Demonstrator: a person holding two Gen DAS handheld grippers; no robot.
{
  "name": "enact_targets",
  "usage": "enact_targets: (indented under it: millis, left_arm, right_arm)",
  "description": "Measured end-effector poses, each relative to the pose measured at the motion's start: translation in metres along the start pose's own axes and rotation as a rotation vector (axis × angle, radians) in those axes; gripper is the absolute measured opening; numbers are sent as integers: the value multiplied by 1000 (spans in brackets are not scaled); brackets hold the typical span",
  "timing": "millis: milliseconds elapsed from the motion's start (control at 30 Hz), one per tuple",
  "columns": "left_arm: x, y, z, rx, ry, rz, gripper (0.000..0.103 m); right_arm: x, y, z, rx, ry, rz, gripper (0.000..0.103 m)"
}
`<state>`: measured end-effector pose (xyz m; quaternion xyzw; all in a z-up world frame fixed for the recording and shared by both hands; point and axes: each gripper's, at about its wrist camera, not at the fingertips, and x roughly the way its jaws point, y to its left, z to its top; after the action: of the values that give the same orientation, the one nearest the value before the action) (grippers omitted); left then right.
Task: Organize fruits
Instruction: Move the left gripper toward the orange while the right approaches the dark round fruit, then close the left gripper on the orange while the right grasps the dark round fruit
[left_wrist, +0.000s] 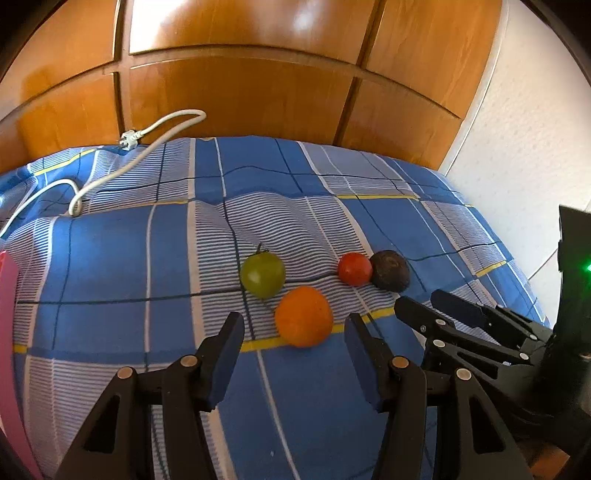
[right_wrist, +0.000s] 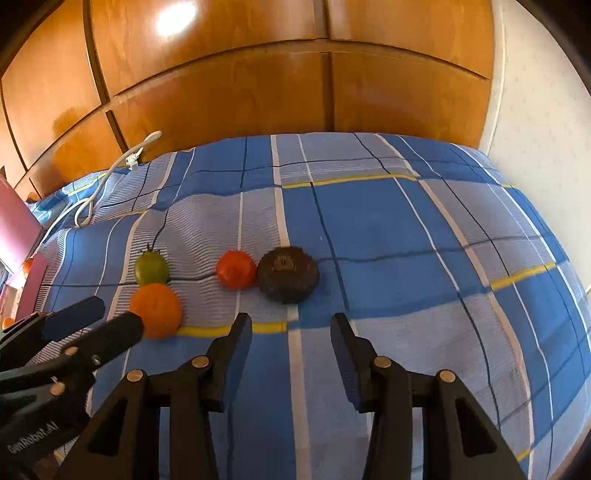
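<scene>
We hold our left gripper wide, its jaws spread just short of the orange on the blue checked sheet. Our right gripper is wide too, empty, near the avocado, which touches the red tomato. The green tomato sits just behind the orange.

Glossy wood wardrobe, cloth bedsheet
</scene>
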<state>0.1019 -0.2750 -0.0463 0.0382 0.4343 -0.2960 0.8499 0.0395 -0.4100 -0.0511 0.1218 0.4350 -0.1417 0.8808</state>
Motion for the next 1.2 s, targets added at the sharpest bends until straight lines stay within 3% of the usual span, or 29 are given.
enact_targets:
  millis: [500, 633, 867, 1200]
  left_arm:
    - [29, 4, 6, -32, 5, -12, 57]
    - [31, -1, 6, -13, 21, -69, 36]
    - [20, 1, -4, 9, 24, -98, 35]
    - [-24, 35, -45, -66, -6, -16, 35]
  right_arm:
    - [33, 5, 17, -62, 30, -18, 45]
    - [37, 6, 20, -66, 18, -8, 44]
    - [29, 0, 14, -31, 24, 25, 42]
    - [-1, 8, -20, 9, 61, 143, 43]
